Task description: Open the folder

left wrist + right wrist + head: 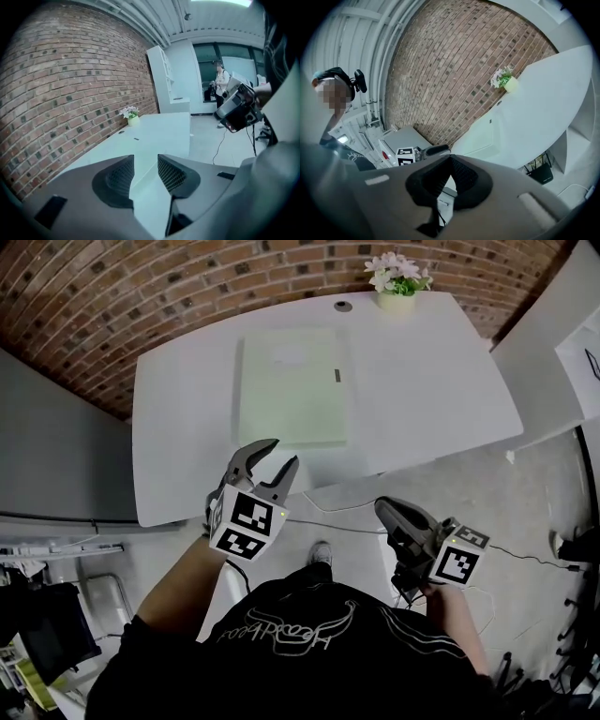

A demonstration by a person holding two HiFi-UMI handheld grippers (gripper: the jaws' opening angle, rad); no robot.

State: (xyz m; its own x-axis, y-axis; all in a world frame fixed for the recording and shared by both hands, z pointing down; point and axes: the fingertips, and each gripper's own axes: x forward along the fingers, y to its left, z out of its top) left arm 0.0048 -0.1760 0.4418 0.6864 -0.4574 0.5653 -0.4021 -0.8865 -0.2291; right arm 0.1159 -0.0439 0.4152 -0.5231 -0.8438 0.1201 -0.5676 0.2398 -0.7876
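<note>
A pale green folder (pixel 291 385) lies flat and closed on the white table (pixel 441 381). It has a small dark tab on its right edge. My left gripper (pixel 281 454) hangs over the table's near edge, just short of the folder's near side, open with nothing between its fingers. In the left gripper view the jaws (pixel 146 164) stand apart over the tabletop. My right gripper (pixel 384 508) is lower right, off the table over the floor, shut and empty. In the right gripper view its pads (pixel 461 176) meet, with the folder (pixel 480 140) farther off.
A small pot of white flowers (pixel 397 282) stands at the table's far right edge, beside a round cable hole (pixel 343 306). Brick wall runs behind the table. A second white table (pixel 553 343) is at right. Cables lie on the floor (pixel 525 554). A person (pixel 220 89) stands far off.
</note>
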